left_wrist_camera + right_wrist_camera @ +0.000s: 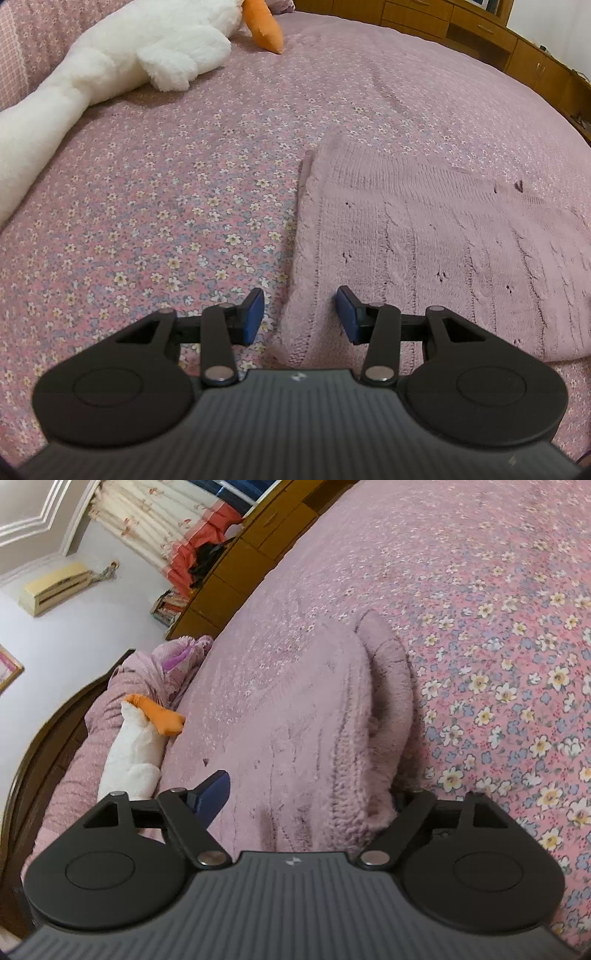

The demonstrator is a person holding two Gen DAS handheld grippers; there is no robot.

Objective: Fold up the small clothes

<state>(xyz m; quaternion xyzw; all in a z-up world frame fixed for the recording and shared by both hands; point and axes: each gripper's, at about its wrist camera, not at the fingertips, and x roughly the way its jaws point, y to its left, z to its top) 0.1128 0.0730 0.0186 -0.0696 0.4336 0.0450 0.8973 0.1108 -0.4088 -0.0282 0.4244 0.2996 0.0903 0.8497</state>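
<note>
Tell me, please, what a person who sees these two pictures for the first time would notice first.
Probably the white plush toy with its orange part, lying at the far left of the bed in the left wrist view. Next comes the pink knitted sweater, spread on the flowered bedspread. The open left gripper straddles its near edge, while the right gripper has knit bunched between its fingers.

Both views close above sweater (424, 236)

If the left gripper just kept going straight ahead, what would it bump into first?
Most likely the pink sweater: its left edge lies right between the open fingers of the left gripper. Depth is hard to judge.
</note>
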